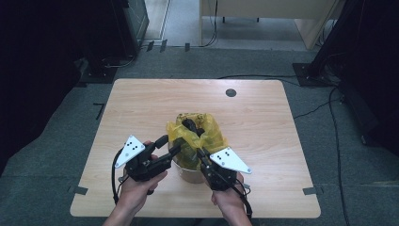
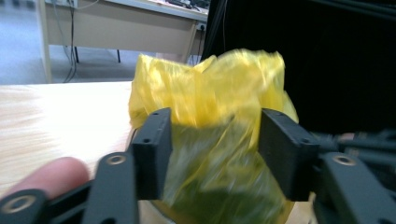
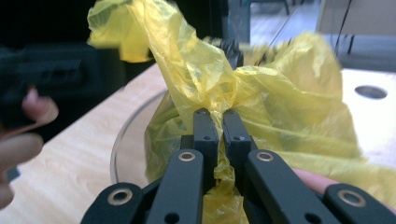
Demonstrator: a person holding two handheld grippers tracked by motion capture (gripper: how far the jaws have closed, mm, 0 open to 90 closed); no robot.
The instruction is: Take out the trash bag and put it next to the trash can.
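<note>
- Wood makes up your desk (image 1: 263, 122), and the things sit near your edge of it, so a hard tug toward you could drag them off.
- Under the plastic stands a round bin (image 1: 188, 173) with a shiny rim. It looks light. If you pull up too fast, it may tip or lift off the desk.
- Over the bin lies the yellow bag (image 1: 212, 136), thin and crinkly, bunched up on top. Thin plastic like this can rip if both sides get pulled apart too hard.
- Your left gripper (image 2: 214, 154) is wide open, one jaw on each side of the bag, holding nothing. If you squeeze now, you may grab a fat bunch, or catch the bin too.
- Your right gripper (image 3: 219, 135) is pinched tight on a small fold of the bag. That fold is slippery and could slide out, or stretch until it tears.
</note>
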